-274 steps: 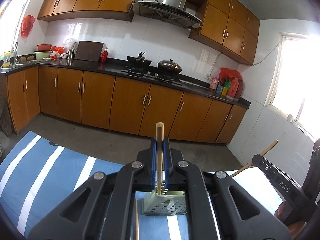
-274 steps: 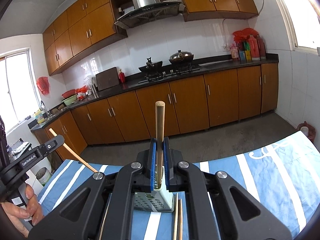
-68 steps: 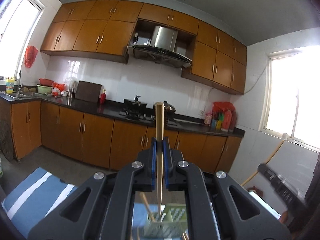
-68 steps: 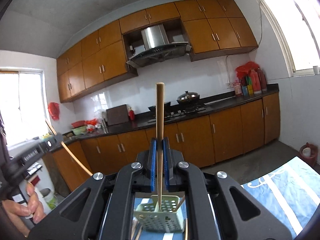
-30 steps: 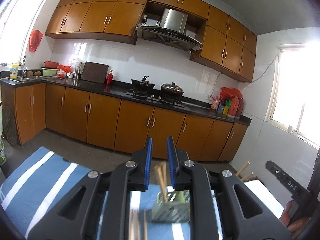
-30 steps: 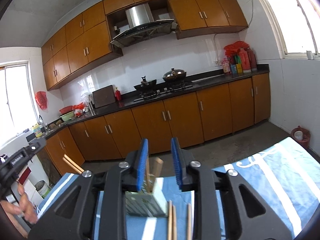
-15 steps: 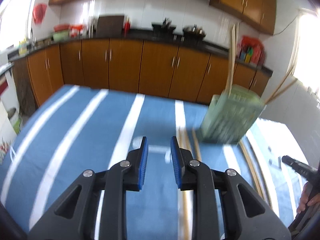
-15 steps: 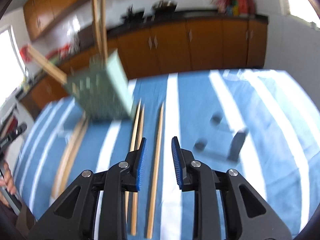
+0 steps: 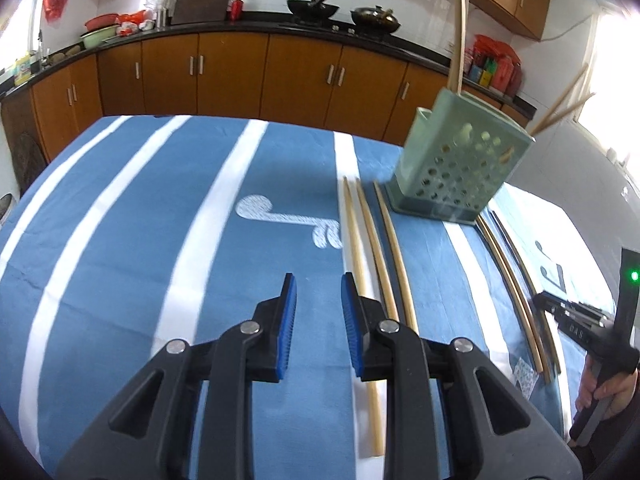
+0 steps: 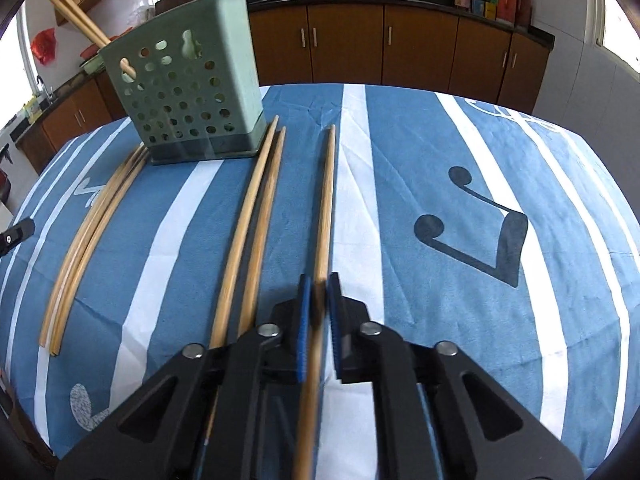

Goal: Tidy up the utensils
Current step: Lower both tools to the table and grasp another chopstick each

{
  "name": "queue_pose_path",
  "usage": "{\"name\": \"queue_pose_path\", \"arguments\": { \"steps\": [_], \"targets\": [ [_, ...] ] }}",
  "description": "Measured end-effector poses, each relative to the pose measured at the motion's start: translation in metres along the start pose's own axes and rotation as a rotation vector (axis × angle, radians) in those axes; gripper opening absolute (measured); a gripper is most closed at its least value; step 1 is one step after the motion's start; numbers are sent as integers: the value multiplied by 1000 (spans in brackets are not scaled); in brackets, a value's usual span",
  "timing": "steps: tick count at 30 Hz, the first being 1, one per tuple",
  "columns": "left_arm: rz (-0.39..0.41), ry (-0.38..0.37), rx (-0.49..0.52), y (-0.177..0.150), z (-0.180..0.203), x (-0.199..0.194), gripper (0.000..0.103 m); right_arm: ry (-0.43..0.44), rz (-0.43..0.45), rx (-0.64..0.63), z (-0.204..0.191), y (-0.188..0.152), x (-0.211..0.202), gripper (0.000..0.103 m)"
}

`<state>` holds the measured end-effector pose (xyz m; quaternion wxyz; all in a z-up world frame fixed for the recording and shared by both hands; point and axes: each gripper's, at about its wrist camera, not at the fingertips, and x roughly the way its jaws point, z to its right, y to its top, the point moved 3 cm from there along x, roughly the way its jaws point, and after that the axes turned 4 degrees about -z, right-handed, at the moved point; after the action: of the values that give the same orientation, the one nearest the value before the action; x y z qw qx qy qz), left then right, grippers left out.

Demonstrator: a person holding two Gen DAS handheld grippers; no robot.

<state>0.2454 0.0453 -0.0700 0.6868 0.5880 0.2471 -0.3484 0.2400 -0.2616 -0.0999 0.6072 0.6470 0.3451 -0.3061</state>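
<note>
Right gripper has just closed on the lone chopstick lying flat on the blue cloth near the green basket, left gripper open and empty; low-end pinch could pivot or slip on lift.

The cloth is blue with white stripes and dark music-note motifs. The holder is pale green, dotted with round holes. The chopsticks are tan. Both black tools carry blue pads.
</note>
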Motion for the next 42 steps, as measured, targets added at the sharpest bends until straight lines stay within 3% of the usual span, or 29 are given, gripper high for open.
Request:
{"name": "queue_pose_path", "arguments": {
  "steps": [5, 9, 17, 21, 32, 42],
  "targets": [
    [-36, -25, 32, -5, 14, 10, 24, -79, 12, 60, 20, 4, 1, 8],
    [-71, -34, 74, -9, 26, 19, 23, -71, 9, 76, 26, 6, 2, 8],
    [-137, 26, 139, -19, 37, 36, 14, -61, 8, 73, 27, 4, 1, 8],
    [-126, 70, 172, -21, 40, 38, 9, -57, 8, 75, 28, 6, 3, 8],
    [-113, 130, 0, 14, -9, 54, 8, -26, 31, 67, 20, 15, 10, 8],
    [-83, 102, -3, 13, -12, 54, 10, -33, 37, 66, 18, 15, 11, 8]
  ]
}}
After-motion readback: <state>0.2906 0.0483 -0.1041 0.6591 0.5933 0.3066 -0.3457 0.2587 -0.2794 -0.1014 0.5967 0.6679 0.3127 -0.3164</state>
